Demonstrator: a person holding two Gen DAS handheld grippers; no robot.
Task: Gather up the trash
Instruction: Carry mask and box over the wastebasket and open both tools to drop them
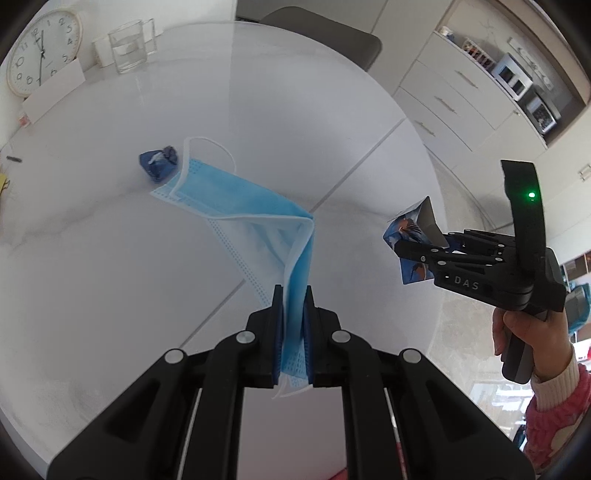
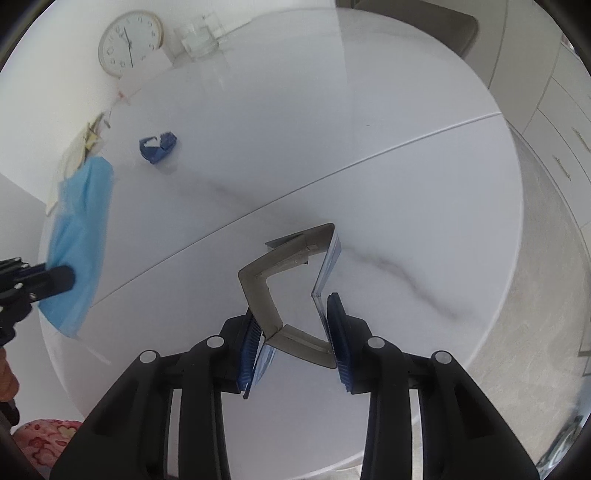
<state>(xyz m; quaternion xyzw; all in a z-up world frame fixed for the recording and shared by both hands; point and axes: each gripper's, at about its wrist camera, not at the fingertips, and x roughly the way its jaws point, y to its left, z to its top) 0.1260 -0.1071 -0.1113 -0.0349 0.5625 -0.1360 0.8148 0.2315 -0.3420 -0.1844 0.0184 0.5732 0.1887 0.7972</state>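
Observation:
My left gripper (image 1: 293, 295) is shut on a light blue face mask (image 1: 236, 199); the mask's far end with its ear loop still rests on the white table (image 1: 110, 258). A crumpled dark blue wrapper (image 1: 159, 162) lies on the table beside the mask's far end; it also shows in the right wrist view (image 2: 158, 146). My right gripper (image 2: 293, 314) is shut on a squashed open cardboard box (image 2: 291, 280), held above the table. The box (image 1: 412, 236) and right gripper (image 1: 402, 247) show at the right of the left wrist view. The mask (image 2: 79, 236) hangs at the left of the right wrist view.
A clock (image 1: 42, 51) leans at the table's back left beside a glass mug (image 1: 129, 46) and a white card (image 1: 51, 90). A chair (image 1: 325, 33) stands behind the table. White cabinets (image 1: 461, 92) are at the right. Papers (image 2: 83, 147) lie at the table's left edge.

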